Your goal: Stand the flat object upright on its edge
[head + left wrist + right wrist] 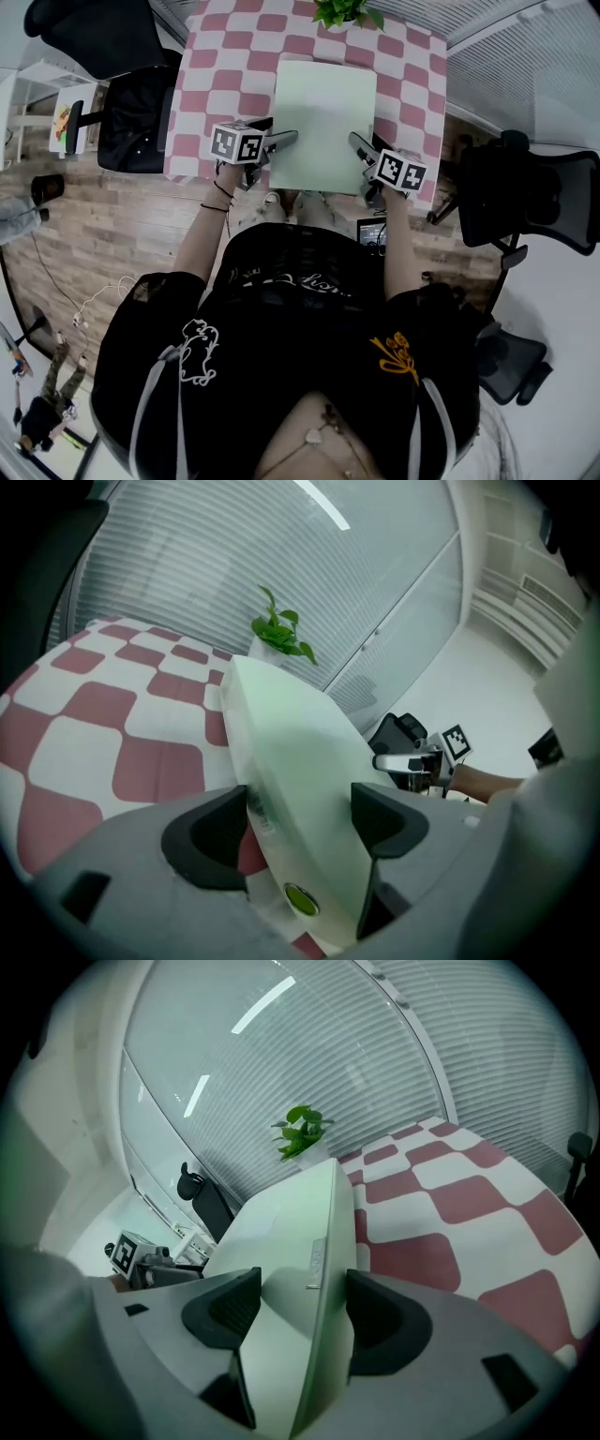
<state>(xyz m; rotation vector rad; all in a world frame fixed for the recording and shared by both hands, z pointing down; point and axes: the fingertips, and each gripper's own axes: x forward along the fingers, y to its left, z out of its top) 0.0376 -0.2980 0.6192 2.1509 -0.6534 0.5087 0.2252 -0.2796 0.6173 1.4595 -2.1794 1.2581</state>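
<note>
A pale green flat object (323,122) is up off the red-and-white checked table (225,56) rather than lying flat. Its broad face is turned toward the person and its lower edge sits near the table's near edge. I cannot tell whether that edge rests on the cloth.

The left hand-held gripper (286,141) is at the object's 8 o'clock and reaches in across its left side edge. In the left gripper view its jaws stand wide apart, one behind the object and one in front, spread wider than the object is thick and not clamping it. The right hand-held gripper (361,148) is at the object's 4 o'clock and straddles the right side edge in the same way. Its jaws are also spread wide, with the thin edge and a small label between them, closer to the far jaw.

A leafy potted plant (347,11) stands at the object's 12 o'clock by the table's far edge. Black office chairs sit at the table's 9 o'clock (131,122) and 3 o'clock (534,197).
</note>
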